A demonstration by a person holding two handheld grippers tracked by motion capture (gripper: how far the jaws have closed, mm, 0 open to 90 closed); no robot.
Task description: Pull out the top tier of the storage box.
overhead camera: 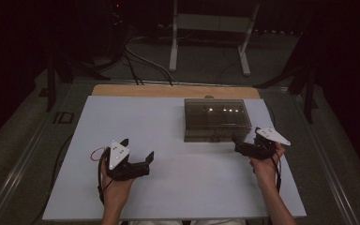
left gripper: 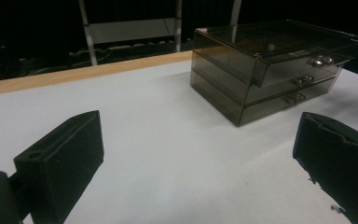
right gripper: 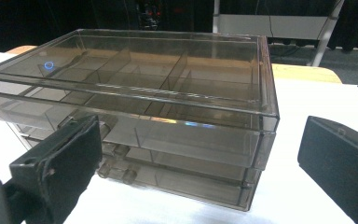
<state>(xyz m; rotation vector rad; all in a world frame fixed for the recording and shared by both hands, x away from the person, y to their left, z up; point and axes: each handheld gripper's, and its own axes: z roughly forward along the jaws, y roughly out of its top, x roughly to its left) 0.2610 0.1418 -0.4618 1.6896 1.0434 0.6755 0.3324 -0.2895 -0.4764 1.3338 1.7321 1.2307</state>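
One smoky clear drawer box (overhead camera: 217, 119) stands on the far right part of the one white table (overhead camera: 168, 187). It has three drawers stacked one above another, and the left gripper view shows three small knob pulls (left gripper: 323, 60), one on each drawer front. The top drawer is split into several compartments; the exact number cannot be told.

Two grippers are over the table: the left gripper (overhead camera: 138, 150) at the near left and the right gripper (overhead camera: 236, 142) just beside the box's near right corner. Each has two black fingers (left gripper: 60, 165), four in all, and each carries one grey three-cornered plate (overhead camera: 117, 153), two in all. Two hands (overhead camera: 265, 166) hold them.
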